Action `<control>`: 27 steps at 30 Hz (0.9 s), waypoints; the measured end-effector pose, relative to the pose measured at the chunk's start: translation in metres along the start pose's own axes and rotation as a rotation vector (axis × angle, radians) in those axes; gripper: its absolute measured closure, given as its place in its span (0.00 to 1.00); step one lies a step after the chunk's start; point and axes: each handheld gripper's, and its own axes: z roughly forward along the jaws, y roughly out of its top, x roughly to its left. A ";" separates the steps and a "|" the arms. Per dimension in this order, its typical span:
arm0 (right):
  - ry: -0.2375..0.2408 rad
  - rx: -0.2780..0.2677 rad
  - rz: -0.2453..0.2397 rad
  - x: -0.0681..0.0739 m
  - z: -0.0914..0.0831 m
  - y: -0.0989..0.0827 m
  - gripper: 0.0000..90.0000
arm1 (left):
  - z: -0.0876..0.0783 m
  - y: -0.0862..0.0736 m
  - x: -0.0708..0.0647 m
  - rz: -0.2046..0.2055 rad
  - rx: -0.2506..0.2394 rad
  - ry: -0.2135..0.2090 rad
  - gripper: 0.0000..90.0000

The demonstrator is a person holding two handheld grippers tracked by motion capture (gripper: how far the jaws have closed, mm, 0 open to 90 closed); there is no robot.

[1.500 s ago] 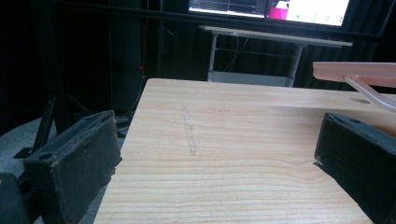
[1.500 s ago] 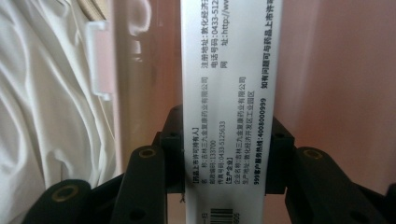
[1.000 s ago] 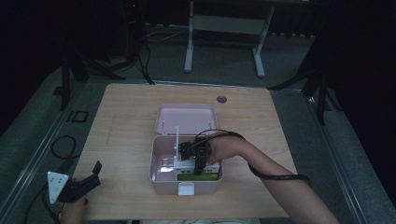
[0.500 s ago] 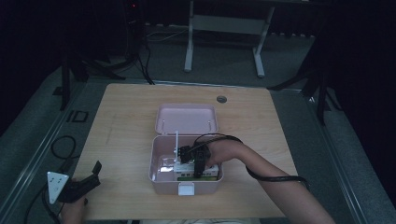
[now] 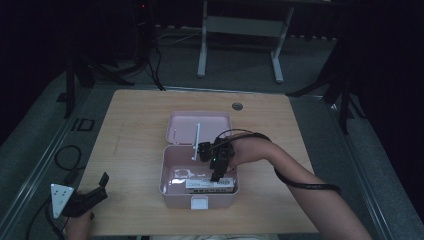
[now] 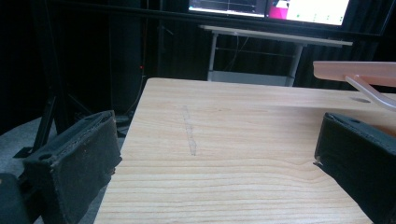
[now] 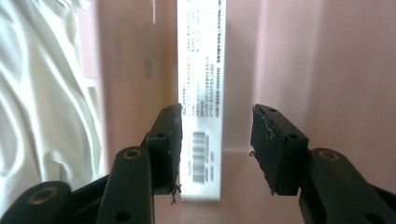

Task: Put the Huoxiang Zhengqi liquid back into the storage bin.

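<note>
An open pink plastic box (image 5: 167,170) stands mid-table, its lid (image 5: 200,122) folded back. A white carton (image 5: 202,184) with a barcode lies inside along the front wall. My right gripper (image 5: 216,175) points down into the box just above it. In the right gripper view the carton (image 7: 201,70) sits between the jaws of that gripper (image 7: 217,140), which have just been opening; the right pad stands clear of it, so nothing is gripped. My left gripper (image 5: 97,187) rests at the table's near left corner, open and holding nothing (image 6: 215,158).
A pale crinkled packet (image 7: 42,93) lies in the box beside the carton. The box's white handle (image 5: 196,140) stands up by the lid. The wooden table (image 5: 135,130) has a cable hole (image 5: 237,106) at the back. Cables trail off the left edge.
The right gripper has risen a little inside the box and its jaws have parted from the carton, which stays lying in the box. The left gripper has not moved.
</note>
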 end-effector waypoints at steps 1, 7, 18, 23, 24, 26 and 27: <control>-0.004 -0.017 0.004 0.000 -0.006 -0.003 0.57 | 0.000 0.000 0.000 0.000 0.000 0.000 0.00; -0.036 -0.101 0.032 -0.002 -0.034 -0.028 0.52 | 0.000 0.000 0.000 -0.002 -0.002 0.000 0.00; -0.143 -0.385 0.105 -0.010 -0.059 -0.099 0.14 | 0.001 0.000 -0.001 0.004 0.004 0.004 0.00; -0.157 -0.492 0.156 -0.019 -0.056 -0.138 0.13 | 0.001 0.000 -0.001 0.005 0.002 0.005 0.00; -0.173 -0.508 0.168 -0.022 -0.053 -0.146 0.13 | 0.001 0.000 -0.001 0.005 0.003 0.005 0.00; -0.211 -0.534 0.216 -0.028 -0.047 -0.162 0.12 | 0.001 0.000 -0.001 0.005 0.004 0.005 0.00; -0.221 -0.547 0.248 -0.031 -0.043 -0.170 0.12 | 0.001 0.000 -0.001 0.005 0.004 0.005 0.00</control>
